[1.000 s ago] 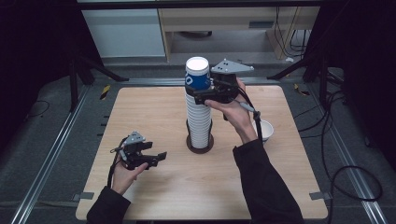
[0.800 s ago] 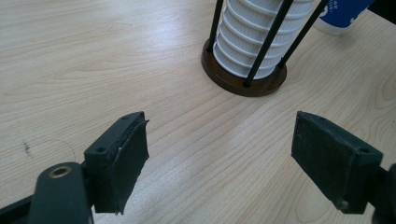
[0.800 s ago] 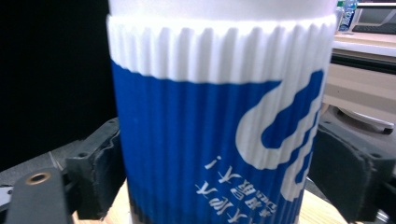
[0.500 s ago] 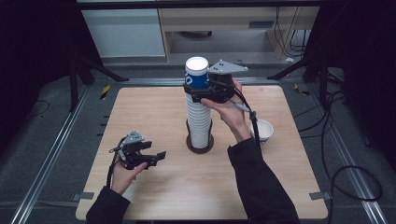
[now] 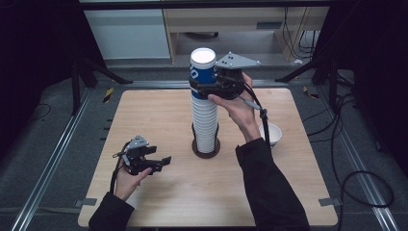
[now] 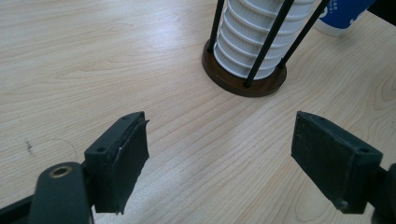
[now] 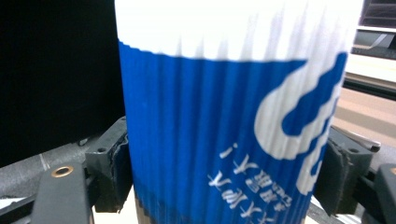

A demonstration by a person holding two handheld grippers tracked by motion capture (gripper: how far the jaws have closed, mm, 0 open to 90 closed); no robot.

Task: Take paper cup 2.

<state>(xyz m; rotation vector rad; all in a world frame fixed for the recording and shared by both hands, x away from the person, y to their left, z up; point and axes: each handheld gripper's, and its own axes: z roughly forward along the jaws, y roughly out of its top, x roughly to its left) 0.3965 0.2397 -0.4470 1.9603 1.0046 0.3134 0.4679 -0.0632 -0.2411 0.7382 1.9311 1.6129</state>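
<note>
We have the right claw (image 5: 206, 88) clamped on the top blue cup (image 5: 202, 67) of the stack (image 5: 205, 120) mid-surface, probably not yet lifted free, while the left claw (image 5: 161, 162) waits wide open and empty, near left.

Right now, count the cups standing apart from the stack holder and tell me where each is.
1: a lone cup stands on the table, right of the stack. The top cup sits on that stack, clamped in the right gripper. None appears hidden.
</note>
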